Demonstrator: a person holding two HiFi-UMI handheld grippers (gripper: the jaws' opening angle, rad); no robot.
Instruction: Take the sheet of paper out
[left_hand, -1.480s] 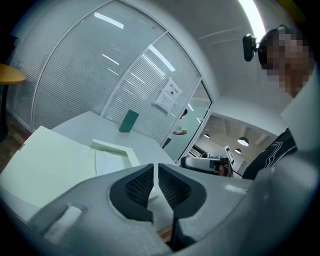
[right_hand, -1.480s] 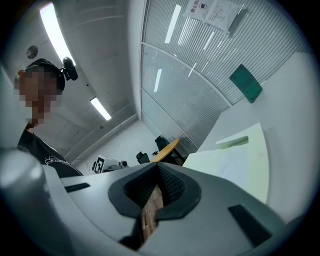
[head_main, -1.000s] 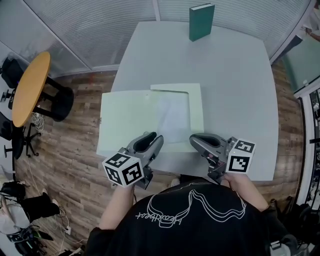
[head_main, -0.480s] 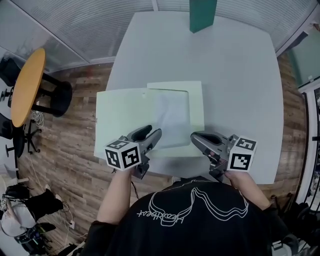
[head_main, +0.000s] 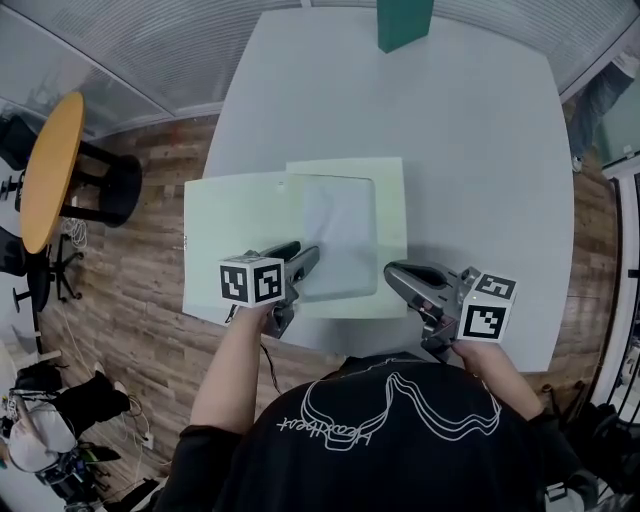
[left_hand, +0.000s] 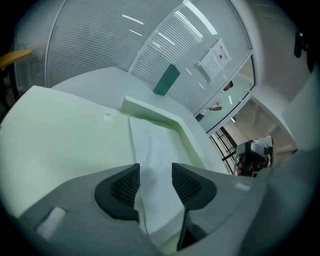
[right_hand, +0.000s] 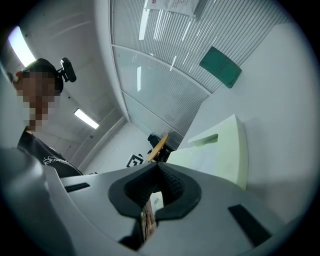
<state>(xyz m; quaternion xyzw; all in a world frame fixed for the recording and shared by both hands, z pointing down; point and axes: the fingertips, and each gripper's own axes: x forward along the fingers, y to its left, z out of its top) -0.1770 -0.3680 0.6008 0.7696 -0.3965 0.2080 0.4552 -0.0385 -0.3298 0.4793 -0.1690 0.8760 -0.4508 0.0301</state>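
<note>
I am holding the left gripper (head_main: 306, 256) over the near edge of the white sheet of paper (head_main: 338, 225), angled down toward it. Its jaws have just been opening and are now standing wide. In the left gripper view the sheet (left_hand: 155, 145) is lying between the two pads, but neither pad is pressing on it.

The sheet is lying flat inside the open pale green folder (head_main: 235, 230), on the folder's right half. A raised green border is framing its far and right sides. The folder is resting on the grey surface (head_main: 470, 150), and its left flap is hanging out past the surface's left edge.

I am keeping the right gripper (head_main: 392, 270) just beside the folder's near right corner, roughly level. Its jaws are meeting at the tips, with nothing of the folder or paper between them. A dark green book (head_main: 404, 20) is standing upright at the far side of the surface, well apart from the folder.
</note>
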